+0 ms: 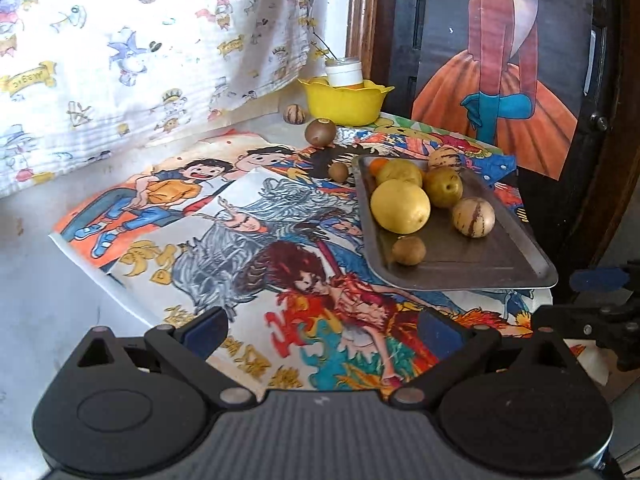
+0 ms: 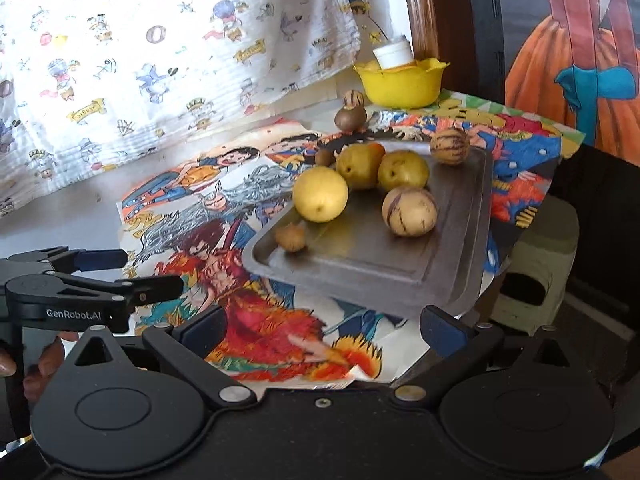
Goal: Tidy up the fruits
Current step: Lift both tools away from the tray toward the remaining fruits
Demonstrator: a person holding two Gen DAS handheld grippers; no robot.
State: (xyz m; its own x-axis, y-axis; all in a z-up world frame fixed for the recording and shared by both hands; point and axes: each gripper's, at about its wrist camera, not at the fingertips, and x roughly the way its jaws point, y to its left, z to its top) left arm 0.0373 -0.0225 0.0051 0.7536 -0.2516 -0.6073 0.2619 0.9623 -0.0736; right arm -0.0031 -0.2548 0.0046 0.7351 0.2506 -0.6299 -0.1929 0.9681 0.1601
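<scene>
— Fruits gathered on your metal tray (image 1: 516,252), right side?
— Mostly. Three strays far-left: kiwi (image 1: 320,131), small one (image 1: 338,171), striped one (image 1: 295,113). Your left gripper (image 1: 320,330) and right gripper (image 2: 324,330) gape empty.

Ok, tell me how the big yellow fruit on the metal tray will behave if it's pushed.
The big yellow fruit looks round and smooth, so it would probably roll rather than slide. The metal tray looks slick, offering little grip. Its raised rim might stop the fruit, though the small brown fruit beside it could get knocked.
</scene>
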